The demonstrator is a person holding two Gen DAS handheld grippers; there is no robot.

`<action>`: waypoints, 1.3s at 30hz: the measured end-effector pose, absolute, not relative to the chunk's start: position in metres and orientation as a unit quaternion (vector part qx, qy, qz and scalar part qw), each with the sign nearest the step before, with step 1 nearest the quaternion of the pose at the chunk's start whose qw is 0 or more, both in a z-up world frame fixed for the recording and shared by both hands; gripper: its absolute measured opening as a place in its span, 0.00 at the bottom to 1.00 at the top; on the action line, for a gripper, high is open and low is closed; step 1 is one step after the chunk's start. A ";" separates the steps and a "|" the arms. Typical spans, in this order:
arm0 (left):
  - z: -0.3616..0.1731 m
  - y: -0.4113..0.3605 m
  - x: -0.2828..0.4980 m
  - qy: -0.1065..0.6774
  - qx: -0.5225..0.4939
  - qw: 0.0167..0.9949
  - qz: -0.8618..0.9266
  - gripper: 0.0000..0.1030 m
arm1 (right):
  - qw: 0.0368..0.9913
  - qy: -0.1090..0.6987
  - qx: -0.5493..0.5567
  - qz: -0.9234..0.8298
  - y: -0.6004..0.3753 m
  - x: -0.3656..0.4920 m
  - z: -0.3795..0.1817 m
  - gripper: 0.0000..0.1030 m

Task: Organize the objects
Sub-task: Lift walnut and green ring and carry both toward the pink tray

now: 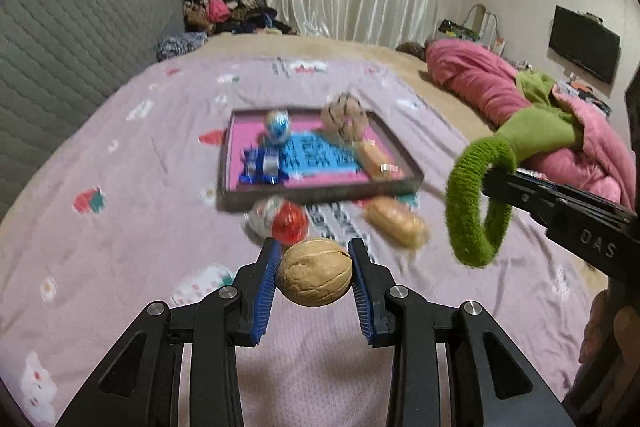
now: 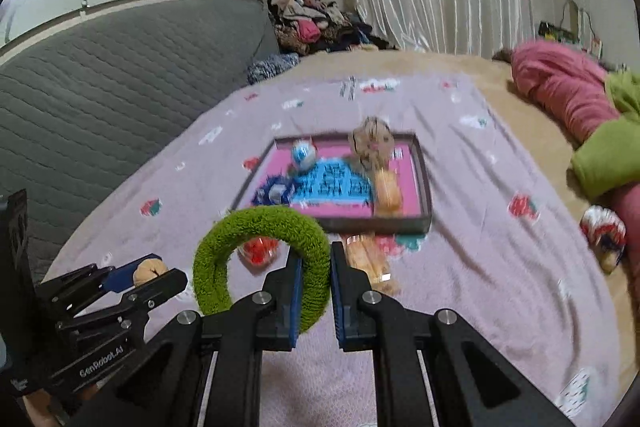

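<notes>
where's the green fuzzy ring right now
The green fuzzy ring is clamped in the right gripper, held in the air above the bedspread, just in front of the tray; in the left wrist view it hangs at the right.

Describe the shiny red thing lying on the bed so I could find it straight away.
On the lilac bedsheet lies a shallow dark-rimmed tray with a pink floor. Just outside the tray's near edge, on the sheet, sits the red foil-wrapped ball. A tan wrapped snack lies to its right; the ball alone is round, glossy and red.
</notes>
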State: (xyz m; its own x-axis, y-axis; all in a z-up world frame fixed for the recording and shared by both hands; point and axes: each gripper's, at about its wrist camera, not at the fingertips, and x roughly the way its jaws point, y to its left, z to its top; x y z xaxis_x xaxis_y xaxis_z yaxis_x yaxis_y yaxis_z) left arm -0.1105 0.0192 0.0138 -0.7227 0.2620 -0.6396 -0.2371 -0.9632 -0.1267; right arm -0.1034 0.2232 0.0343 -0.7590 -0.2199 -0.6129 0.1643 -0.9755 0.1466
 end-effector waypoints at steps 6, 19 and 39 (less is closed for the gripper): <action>0.054 0.013 -0.114 -0.019 -0.315 0.125 0.941 0.35 | 0.102 -0.024 0.299 -0.948 0.219 -0.103 0.072 0.13; 0.114 0.008 -0.133 -0.007 -0.271 0.112 0.956 0.35 | 0.104 0.006 0.258 -0.961 0.209 -0.111 0.119 0.13; 0.127 0.020 -0.179 -0.006 -0.268 0.095 0.959 0.35 | 0.096 0.005 0.259 -0.961 0.217 -0.157 0.122 0.13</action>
State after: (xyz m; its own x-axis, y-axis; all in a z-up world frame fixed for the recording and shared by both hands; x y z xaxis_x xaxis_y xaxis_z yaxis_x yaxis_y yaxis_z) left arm -0.1794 0.0199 0.1270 -0.8378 0.1863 -0.5131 -0.1796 -0.9817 -0.0632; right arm -0.1567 0.2170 0.1219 -0.8477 -0.1820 -0.4982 0.1872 -0.9815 0.0399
